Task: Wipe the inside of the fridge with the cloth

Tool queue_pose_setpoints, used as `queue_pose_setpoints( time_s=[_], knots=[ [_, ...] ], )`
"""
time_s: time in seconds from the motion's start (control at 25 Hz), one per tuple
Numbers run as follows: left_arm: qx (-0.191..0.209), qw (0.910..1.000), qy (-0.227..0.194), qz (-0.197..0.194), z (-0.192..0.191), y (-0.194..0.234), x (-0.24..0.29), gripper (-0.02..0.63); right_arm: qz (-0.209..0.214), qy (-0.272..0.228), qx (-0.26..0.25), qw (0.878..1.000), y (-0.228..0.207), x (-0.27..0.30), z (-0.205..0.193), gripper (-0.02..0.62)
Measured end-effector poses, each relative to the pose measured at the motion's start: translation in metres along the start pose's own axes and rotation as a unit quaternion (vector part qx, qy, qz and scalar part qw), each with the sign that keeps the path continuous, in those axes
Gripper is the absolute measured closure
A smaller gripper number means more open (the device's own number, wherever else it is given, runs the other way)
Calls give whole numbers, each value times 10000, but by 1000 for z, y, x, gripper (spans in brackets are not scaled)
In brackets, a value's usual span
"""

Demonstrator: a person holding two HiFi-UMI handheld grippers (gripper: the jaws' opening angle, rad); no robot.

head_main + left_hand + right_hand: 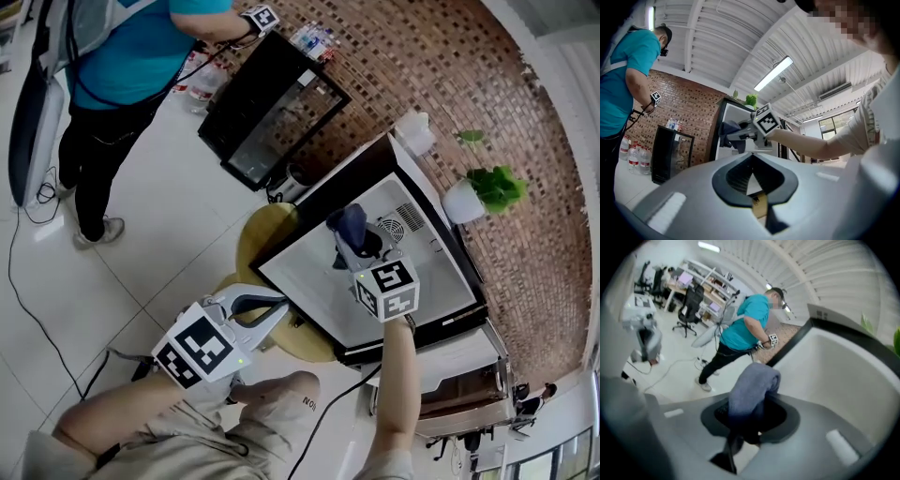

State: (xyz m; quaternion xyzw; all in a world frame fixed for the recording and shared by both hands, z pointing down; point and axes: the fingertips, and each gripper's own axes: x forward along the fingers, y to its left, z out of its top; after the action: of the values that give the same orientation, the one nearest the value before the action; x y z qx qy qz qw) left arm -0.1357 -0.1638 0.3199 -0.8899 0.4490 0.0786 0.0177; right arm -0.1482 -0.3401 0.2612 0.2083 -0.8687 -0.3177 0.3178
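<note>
Jaws, right gripper (749,426): pressed on a blue-grey cloth (752,383), which is pinched at its lower end and stands up in a folded hump above the jaw tips. Jaws, left gripper (757,199): pressed together, with nothing between them.

Fridge (309,272): a small, dark-framed unit with a white inner compartment, open toward the person. In the head view the right gripper's tip and the cloth are inside this compartment, in front of a round vent (394,228) on the back wall. In the right gripper view a white inner wall rises just beside the cloth on the right. No view settles whether the cloth touches a wall.

Left gripper, head view: held low at the lower left, outside the fridge and near its front corner, well apart from the cloth.

Round wooden top (264,234): shows from under the fridge's left edge.

Black cabinet (272,112): glass-fronted, standing against the brick wall beyond the fridge; its contents cannot be made out. Water bottles (314,39) stand near it.

White pot (462,202): beside the fridge at the wall, holding a leafy green plant (497,186).

Second person (141,56): in a teal shirt, standing at the black cabinet.
</note>
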Motion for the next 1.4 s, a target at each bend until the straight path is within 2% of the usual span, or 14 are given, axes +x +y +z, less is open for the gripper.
queue_pose_setpoints(
  time_s=[0.12,0.24,0.32,0.44,0.56,0.64,0.8,0.88,0.96,1.04,1.16,1.28,1.4],
  knots=[
    [-334,9991,-241,-78,3,1,-1,604,472,-673,639,9946,27,-32,20,495],
    [-533,9971,-537,-19,11,7,-10,604,938,-957,1098,9849,58,-54,28,496],
    [-658,9954,-692,23,18,13,-16,559,1300,-1035,1240,9783,79,-65,31,496],
    [-928,9925,-795,29,19,19,-17,472,1681,-1068,935,9755,106,-79,31,495],
    [-1487,9860,-720,-213,13,18,-14,418,1928,-1019,555,9743,129,-91,28,495],
    [-1913,9782,-691,-427,9,15,-11,397,1946,-993,499,9746,135,-96,27,495],
    [-2245,9693,-567,-828,0,1,-3,379,2015,-1015,401,9734,143,-104,26,495],
    [-2703,9537,-605,-1171,0,-9,0,349,2141,-936,239,9720,151,-107,21,495],
    [-3237,9308,-655,-1568,1,-19,4,319,2321,-804,63,9693,163,-109,16,494],
    [-3537,9151,-654,-1823,0,-26,8,299,2452,-664,-101,9671,176,-109,13,492],
    [-3783,9047,-670,-1841,-7,-29,12,315,2475,-427,-304,9675,196,-107,12,486],
    [-4202,8881,-710,-1722,-15,-23,12,389,2272,-219,-641,9715,207,-102,10,470],
    [-4387,8781,-869,-1700,-16,-14,6,418,2257,-344,-657,9714,207,-104,13,428]
  ],
)
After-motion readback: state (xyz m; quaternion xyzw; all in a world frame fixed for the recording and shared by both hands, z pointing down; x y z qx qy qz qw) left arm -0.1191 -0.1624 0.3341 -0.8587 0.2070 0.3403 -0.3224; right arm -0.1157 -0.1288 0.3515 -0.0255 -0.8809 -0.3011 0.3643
